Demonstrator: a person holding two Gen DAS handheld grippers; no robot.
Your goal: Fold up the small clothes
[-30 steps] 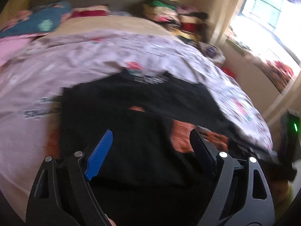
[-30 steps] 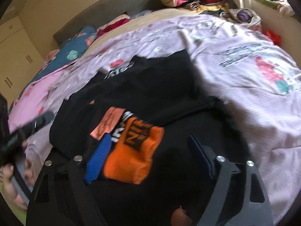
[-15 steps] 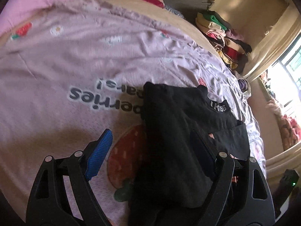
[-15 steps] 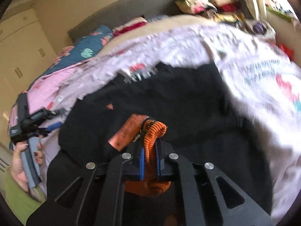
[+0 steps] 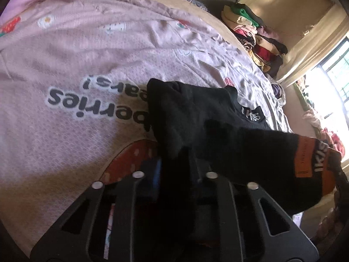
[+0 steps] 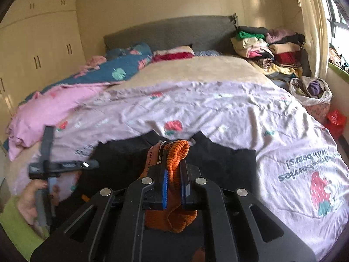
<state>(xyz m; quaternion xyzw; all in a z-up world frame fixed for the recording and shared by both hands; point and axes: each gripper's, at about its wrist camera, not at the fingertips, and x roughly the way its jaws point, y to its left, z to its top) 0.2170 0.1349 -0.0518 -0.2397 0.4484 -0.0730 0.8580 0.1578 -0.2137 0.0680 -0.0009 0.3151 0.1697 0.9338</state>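
Note:
A black garment (image 5: 196,118) with an orange ribbed cuff (image 5: 314,159) lies on a pink strawberry-print bedspread (image 5: 76,76). My left gripper (image 5: 174,166) is shut on the garment's black left edge, which drapes over the jaws. In the right wrist view my right gripper (image 6: 174,166) is shut on the orange cuff (image 6: 176,152) and holds it above the black body (image 6: 229,161). The left gripper's handle (image 6: 63,166) and the hand holding it show at the left of that view.
Piles of clothes (image 6: 268,45) stand at the bed's far right corner by the grey headboard (image 6: 170,32). A blue and pink quilt (image 6: 87,80) lies far left. A laundry bag (image 6: 312,91) sits off the right side. A window (image 5: 331,76) is at right.
My left gripper closed on the garment's black edge. My right gripper, shut on the orange cuff since half a second ago, lifted it so its view now looks level across the bed.

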